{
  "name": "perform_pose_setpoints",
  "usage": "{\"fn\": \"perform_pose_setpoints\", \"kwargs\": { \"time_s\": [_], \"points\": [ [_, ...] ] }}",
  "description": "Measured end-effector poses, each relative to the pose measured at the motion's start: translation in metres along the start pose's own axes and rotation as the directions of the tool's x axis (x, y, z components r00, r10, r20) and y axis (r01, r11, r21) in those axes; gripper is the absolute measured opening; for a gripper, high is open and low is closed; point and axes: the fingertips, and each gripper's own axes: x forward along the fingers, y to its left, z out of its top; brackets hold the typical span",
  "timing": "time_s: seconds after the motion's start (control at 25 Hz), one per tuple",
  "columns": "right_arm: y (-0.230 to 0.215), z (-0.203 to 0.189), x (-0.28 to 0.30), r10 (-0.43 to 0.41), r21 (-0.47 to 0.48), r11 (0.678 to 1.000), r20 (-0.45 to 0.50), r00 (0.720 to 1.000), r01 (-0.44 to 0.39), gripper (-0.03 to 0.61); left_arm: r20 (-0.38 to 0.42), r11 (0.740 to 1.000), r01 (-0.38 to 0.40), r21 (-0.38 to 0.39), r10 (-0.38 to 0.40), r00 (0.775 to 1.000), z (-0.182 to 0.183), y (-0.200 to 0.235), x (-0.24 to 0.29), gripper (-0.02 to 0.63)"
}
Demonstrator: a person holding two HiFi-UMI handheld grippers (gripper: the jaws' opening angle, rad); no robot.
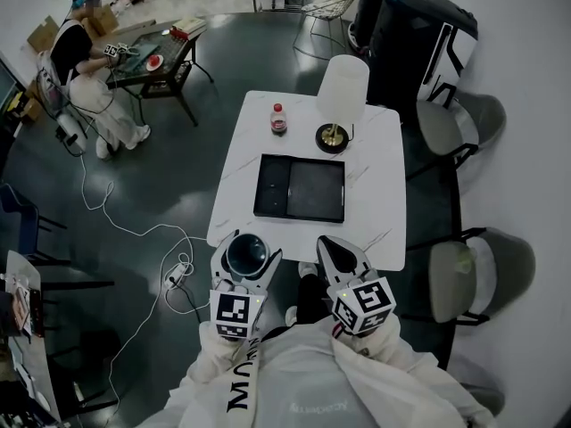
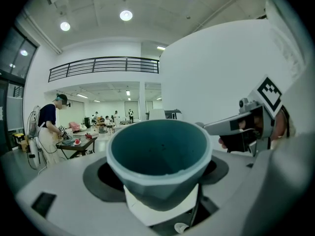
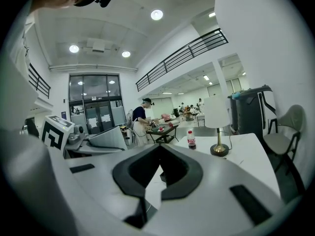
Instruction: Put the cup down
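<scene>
- The cup [image 2: 160,154] is clamped between the jaws of the left tongs [image 1: 246,261]. Its mouth is turned up toward the head camera, and the inside shows only bare teal wall.
- A black tray [image 1: 300,187] lies flat at the middle of the desk [image 1: 379,154]. It has a narrow section on its left and a wider matt section on its right, both showing only their own dark floor.
- The cup is teal inside with a paler rim, and its darker outside is faceted and narrows toward the base.
- In the head view the cup sits at lower centre-left, right at the desk's near edge. I cannot tell whether it hangs over the top or just off it.
- The right tongs [image 1: 342,259] are held beside the left pair at the same near edge. Their jaws are together and grip nothing.
- The desk top is white and marbled. Beyond the tray stand a small bottle [image 1: 278,119] with a red label and a lamp [image 1: 342,96] with a white shade and brass foot.
- Two grey chairs [image 1: 464,123] stand along the right of the desk.
- The floor is dark grey, with a white cable [image 1: 116,212] trailing across it at left.
- At the upper left a person [image 1: 85,65] bends over a small dark table [image 1: 165,61].
</scene>
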Motion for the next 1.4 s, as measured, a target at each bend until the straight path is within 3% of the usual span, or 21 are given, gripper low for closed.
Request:
{"fn": "perform_pose_setpoints", "kwargs": {
  "time_s": [1.4],
  "points": [
    [-0.112,0.018,0.115,-0.064,0.035,0.997,-0.052,0.997,0.065,0.006,-0.048,1.000,0.017,-0.015,-0.018,0.999,0.004,0.066,0.161,0.396]
  ]
}}
